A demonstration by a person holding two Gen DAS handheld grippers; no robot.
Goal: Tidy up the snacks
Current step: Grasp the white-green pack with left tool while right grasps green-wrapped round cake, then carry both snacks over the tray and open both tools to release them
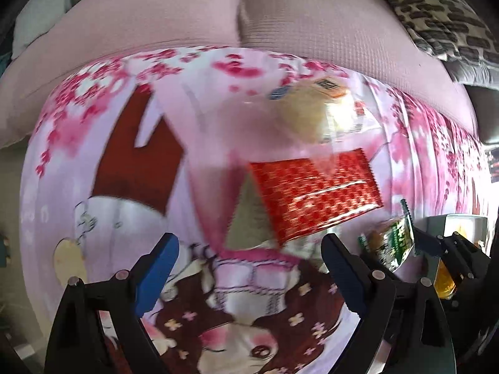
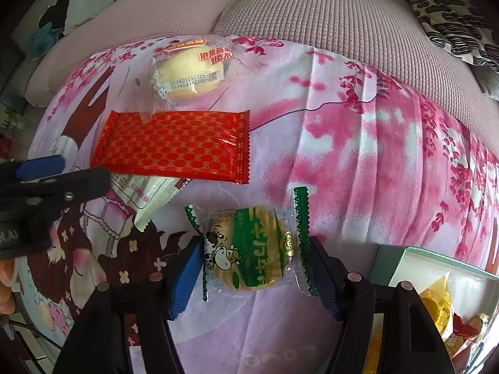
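The right hand-held gripper (image 2: 254,269) points down at a printed cloth (image 2: 358,162), and between its two ribbed blue pads sits one round biscuit packet (image 2: 249,251), clear film with green zigzag ends and a cartoon cow over a golden disc. Each pad meets a crimped end of the wrapper, so the jaws look closed on the packet, which lies flat on the cloth.

Taking that biscuit packet as the mark: just above it and to its left lies one flat red foil packet (image 2: 171,145), rectangular, glossy, with a small gold lattice print and serrated short edges. One white packet (image 2: 146,191) with sawtooth edges pokes out from under the red one's lower left edge. Farther up again, one round pale bun in clear film (image 2: 187,74) touches the red packet's top edge with a corner of its wrapper.

Left of the biscuit packet comes the left hand-held gripper (image 1: 249,269), its two blue pads spread wide with nothing between them, hanging over the cloth; its own view is blurred.

To the right of the biscuit packet, at the lower corner, stands one pale box (image 2: 405,254), straight-walled, holding yellow and red shiny wrappers whose number I cannot tell.

The cloth is smooth, printed with pink blossom and a cartoon figure. Beyond it, above the bun, two pink cushions (image 2: 327,21) with a waffle weave meet at a seam.
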